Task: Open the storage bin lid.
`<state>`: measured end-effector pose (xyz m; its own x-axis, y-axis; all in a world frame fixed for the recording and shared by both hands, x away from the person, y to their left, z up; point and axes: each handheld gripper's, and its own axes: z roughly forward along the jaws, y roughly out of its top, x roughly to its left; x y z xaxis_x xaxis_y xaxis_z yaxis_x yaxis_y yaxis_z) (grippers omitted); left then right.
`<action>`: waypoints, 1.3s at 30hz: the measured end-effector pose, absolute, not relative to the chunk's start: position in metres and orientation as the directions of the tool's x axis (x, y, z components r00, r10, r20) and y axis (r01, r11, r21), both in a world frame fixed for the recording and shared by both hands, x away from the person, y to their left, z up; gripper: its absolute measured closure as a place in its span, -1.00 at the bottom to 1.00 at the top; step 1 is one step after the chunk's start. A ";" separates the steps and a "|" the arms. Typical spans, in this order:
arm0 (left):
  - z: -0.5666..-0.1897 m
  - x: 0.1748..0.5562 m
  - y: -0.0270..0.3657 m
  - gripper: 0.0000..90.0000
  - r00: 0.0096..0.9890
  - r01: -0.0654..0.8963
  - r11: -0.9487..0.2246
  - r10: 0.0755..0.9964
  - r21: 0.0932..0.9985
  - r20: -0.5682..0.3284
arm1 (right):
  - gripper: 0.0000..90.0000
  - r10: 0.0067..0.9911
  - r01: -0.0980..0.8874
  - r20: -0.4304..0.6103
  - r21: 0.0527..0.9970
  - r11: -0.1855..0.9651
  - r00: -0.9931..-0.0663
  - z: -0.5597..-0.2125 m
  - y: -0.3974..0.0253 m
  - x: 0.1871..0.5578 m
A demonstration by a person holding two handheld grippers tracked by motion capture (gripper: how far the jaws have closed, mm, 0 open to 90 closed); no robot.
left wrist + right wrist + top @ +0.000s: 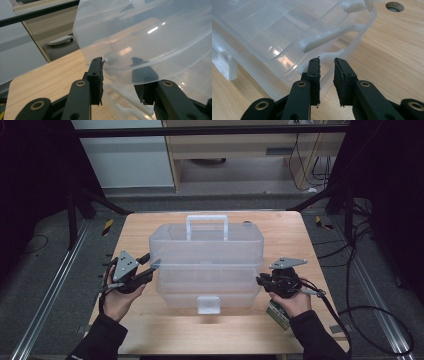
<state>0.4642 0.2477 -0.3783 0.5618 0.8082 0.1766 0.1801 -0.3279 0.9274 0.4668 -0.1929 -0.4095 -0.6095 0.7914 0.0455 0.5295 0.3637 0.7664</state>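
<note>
A clear plastic storage box (205, 265) with a white handle (207, 220) and a front latch (208, 304) stands in the middle of the wooden table (165, 330). My left gripper (151, 264) is at its left end. In the left gripper view the left gripper (117, 61) is open, its jaws straddling the rounded lid edge of the box (150, 37), and one jaw shows through the plastic. My right gripper (259, 280) is at the box's right end. In the right gripper view the right gripper (327, 60) has a narrow gap, its tips just short of the box (262, 32) rim.
A round hole (395, 6) is cut in the table behind the box, also visible as the hole (247, 224) in the high view. Bare wood lies in front of the box and on both sides. Cables trail on the floor (370, 285) to the right.
</note>
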 end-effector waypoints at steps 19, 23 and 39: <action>-0.361 0.478 0.247 0.37 0.547 0.167 -0.301 0.820 0.939 0.166 | 0.71 0.800 0.547 0.066 0.763 0.344 -0.596 -0.410 -0.192 0.467; -0.359 0.481 0.246 0.38 0.540 0.165 -0.288 0.827 0.943 0.158 | 0.71 0.802 0.549 0.067 0.763 0.342 -0.593 -0.410 -0.192 0.467; -0.348 0.495 0.244 0.41 0.511 0.155 -0.245 0.849 0.957 0.134 | 0.71 0.809 0.567 0.090 0.758 0.323 -0.581 -0.410 -0.193 0.467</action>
<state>0.4951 0.2441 -0.3476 0.5105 0.8493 0.1344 0.1550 -0.2446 0.9571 0.4670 -0.1928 -0.4103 -0.5812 0.8088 0.0896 0.5669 0.3234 0.7577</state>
